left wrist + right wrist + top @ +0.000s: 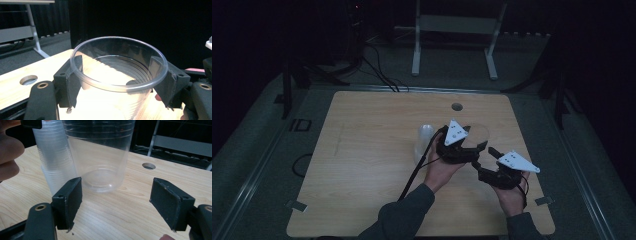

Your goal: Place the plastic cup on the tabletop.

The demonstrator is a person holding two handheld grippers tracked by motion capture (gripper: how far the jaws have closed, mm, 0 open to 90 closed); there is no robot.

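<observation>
Black jaws of the left tool (117,82) rise at the bottom of the left gripper view, and their pads press on either side of a clear plastic cup (117,72) just under its rim, so the tool is part-way closed with the cup held between them. That cup stands upright, mouth up (its ribbed wall and the light wood beneath show through it). In the high view the left tool (472,145) sits near the middle of the tabletop (372,150), its grey three-cornered plate on top, with the person's left hand (439,170) behind it and the cup's rim (479,131) just beyond the plate.

Seen from the right gripper view, the right tool (116,200) has its jaws spread wide with nothing between the pads; bare wood lies in the gap. The held cup (100,157) is just ahead of those jaws, its base close over the tabletop (125,215), though I cannot tell whether it touches. Just beside it, on the left of that view, stands a stack of nested cups (55,162), upright on the wood. In the high view the same stack (424,142) is immediately left of the left tool, and the right tool (484,170) lies near the tabletop's right side, close behind the left one, in the right hand (512,195).

A round hole (457,106) is cut in the tabletop near its far edge.
</observation>
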